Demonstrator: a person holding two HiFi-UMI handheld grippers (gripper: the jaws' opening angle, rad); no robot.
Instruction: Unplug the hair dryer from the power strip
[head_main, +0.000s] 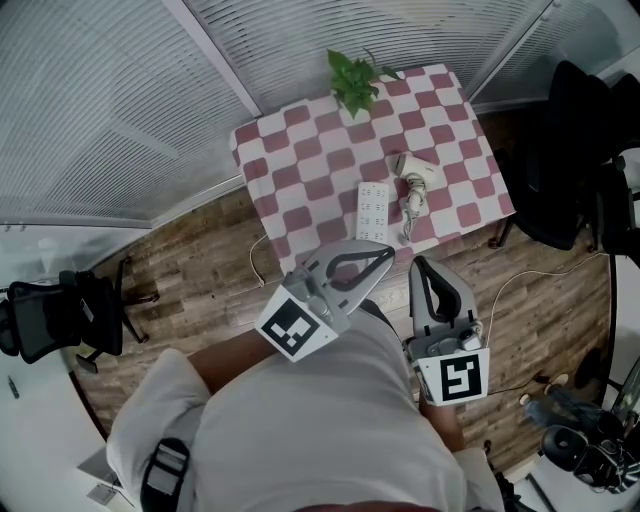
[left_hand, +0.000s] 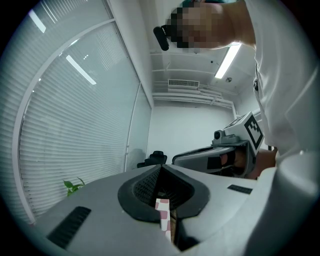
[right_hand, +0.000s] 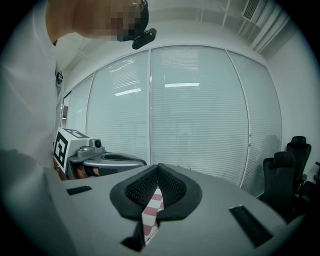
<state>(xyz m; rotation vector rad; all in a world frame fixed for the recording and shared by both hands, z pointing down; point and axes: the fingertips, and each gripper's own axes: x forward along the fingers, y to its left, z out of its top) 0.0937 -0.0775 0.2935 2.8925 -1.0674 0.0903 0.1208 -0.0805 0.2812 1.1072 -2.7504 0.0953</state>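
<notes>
Two white things lie on the checked tablecloth (head_main: 300, 150): the hair dryer (head_main: 413, 178) and, just left of it, the power strip (head_main: 372, 209). Whether the plug sits in a socket is too small to tell. Only the head view shows them; my gripper views catch just a sliver of cloth through the slit between the jaws. My left gripper (head_main: 388, 250) and right gripper (head_main: 418, 262) are both closed on nothing, well short of the table. A plant (head_main: 352, 80) stands at its far edge, above a wooden floor (head_main: 200, 270) ringed by window blinds (head_main: 120, 100).
</notes>
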